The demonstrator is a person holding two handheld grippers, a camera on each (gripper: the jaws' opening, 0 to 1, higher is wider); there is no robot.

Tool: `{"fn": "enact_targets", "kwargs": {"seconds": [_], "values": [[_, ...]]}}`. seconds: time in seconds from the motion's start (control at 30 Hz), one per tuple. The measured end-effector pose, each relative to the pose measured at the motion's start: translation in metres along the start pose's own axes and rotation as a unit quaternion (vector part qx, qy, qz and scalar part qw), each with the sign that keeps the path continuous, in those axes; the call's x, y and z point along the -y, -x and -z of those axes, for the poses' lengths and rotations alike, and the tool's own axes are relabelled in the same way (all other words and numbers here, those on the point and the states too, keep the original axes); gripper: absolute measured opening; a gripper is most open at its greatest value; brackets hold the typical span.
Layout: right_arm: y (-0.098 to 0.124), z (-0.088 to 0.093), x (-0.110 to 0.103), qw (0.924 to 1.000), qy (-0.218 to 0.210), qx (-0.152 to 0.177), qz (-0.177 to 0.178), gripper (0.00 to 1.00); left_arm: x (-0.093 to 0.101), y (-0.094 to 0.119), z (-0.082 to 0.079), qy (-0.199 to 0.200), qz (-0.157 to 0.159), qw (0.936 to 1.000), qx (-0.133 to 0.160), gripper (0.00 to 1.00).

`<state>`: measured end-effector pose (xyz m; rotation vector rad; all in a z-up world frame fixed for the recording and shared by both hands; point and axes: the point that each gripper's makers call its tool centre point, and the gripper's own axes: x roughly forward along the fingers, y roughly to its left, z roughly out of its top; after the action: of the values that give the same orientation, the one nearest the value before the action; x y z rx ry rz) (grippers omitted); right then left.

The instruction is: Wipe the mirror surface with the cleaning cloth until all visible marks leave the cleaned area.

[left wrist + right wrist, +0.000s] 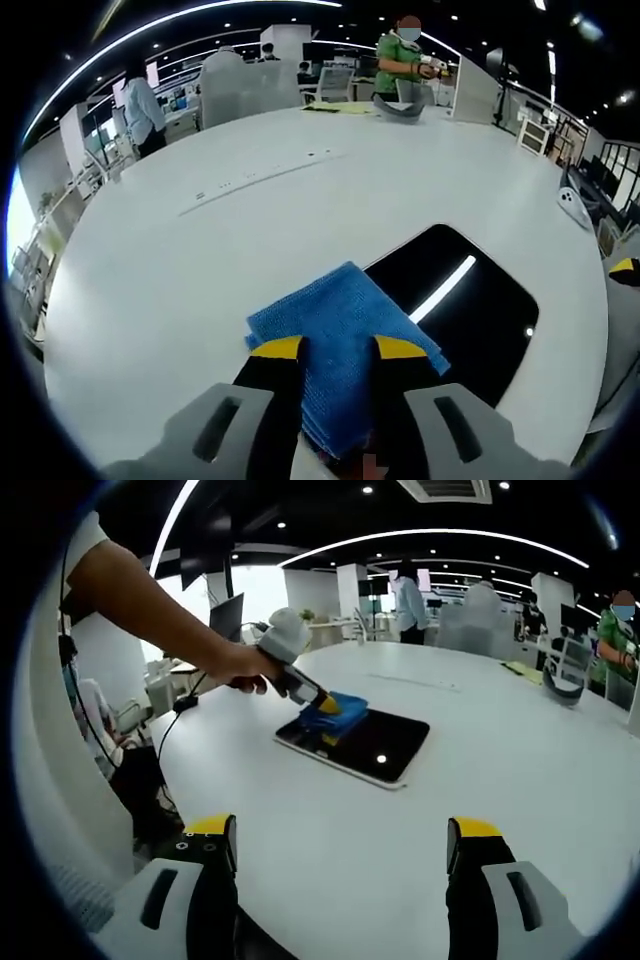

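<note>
Your left claw [338, 352] was clamped on the blue cleaning cloth [340, 325], pressing it onto the near corner of the dark mirror [470, 310] to wipe it. Your right claw [340, 845] hung apart above the white table [480, 740], well short of the mirror.

We see bright, even light from ceiling strips and spotlights; one strip glares off the dark mirror [455, 310] at four o'clock. The white counter [300, 230] shines. Fisheye bends edges; distant figures blur slightly.
</note>
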<state>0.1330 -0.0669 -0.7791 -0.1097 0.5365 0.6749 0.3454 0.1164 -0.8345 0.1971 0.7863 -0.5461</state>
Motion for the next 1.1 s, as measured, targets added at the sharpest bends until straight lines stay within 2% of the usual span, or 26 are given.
{"fn": "enact_targets", "kwargs": {"seconds": [0.43,0.77,1.1], "values": [[-0.003,0.000,-0.001,0.9998,0.012,-0.003,-0.013,0.86,0.003,-0.006,-0.006,0.002,-0.004,1.0000,0.005,0.24],[-0.001,-0.004,0.004,0.9998,0.021,0.006,0.000,0.88,0.006,-0.010,-0.008,-0.008,0.001,1.0000,0.005,0.24],[0.007,-0.006,0.010,0.9997,0.008,0.016,0.016,0.89,0.009,-0.012,-0.010,-0.009,0.003,0.9999,0.004,0.24]]}}
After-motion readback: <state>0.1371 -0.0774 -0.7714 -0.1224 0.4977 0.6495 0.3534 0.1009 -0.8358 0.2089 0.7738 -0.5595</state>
